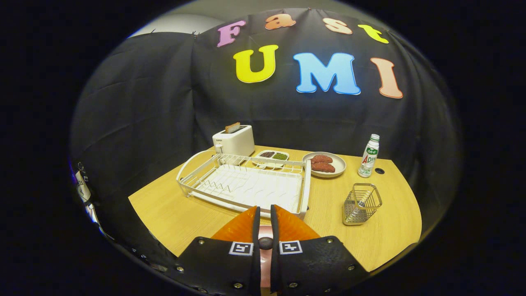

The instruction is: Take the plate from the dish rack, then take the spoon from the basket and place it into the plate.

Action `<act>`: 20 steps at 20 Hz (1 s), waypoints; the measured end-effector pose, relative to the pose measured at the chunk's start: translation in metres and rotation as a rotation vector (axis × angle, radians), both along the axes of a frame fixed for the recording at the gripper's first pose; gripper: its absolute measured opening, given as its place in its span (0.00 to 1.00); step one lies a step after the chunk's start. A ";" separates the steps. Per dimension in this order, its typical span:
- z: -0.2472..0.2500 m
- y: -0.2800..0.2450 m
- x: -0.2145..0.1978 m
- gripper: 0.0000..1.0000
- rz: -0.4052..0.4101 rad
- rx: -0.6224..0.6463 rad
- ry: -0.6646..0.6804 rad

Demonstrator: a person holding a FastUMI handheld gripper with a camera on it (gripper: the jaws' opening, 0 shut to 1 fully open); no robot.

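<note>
The claw (pixel 265 213) hangs low over the near edge of the table (pixel 172 213), its two orange fingers (pixel 242 226) drawn in close with a thin dark slit between them. Low in that gap, back by the black finger mounts, there is a pale pink strip (pixel 265 265). I cannot tell what it is, or whether the fingers are pressing on anything.

Just ahead of the fingertips is the white rack (pixel 246 185), its near rim almost at the tips. It lies long-side across the wooden table, with a wire rail round the top and a ribbed tray at the bottom.

Off to the right of the fingers, well apart from the rack, is the wire basket (pixel 361 204), standing upright on the table. The spoon (pixel 358 206) leans inside it, pale through the mesh. It is too small to tell more.

Beyond the rack's far left corner is a white toaster (pixel 234 142) with a slice of toast (pixel 232 127) sticking up out of its slot. Just behind the rack's far rail is a small two-part tray (pixel 272 157) with dark and green fillings. Right of that, near the rack's far right corner, is a round dish (pixel 337 165) with two reddish-brown pieces of food (pixel 322 163) on it. Further right a bottle (pixel 368 156) with a white cap stands upright near the back of the table, beyond the basket.
</note>
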State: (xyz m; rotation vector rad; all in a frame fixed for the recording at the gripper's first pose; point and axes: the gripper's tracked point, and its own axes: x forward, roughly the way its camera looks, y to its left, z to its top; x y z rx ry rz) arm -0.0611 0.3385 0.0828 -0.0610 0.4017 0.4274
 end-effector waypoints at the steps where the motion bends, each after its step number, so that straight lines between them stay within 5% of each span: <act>1: -0.005 0.004 0.001 0.09 0.012 -0.005 0.009; 10: -0.037 0.036 0.016 0.09 0.097 -0.053 0.075; 20: -0.006 0.016 0.024 0.17 0.090 -0.039 0.005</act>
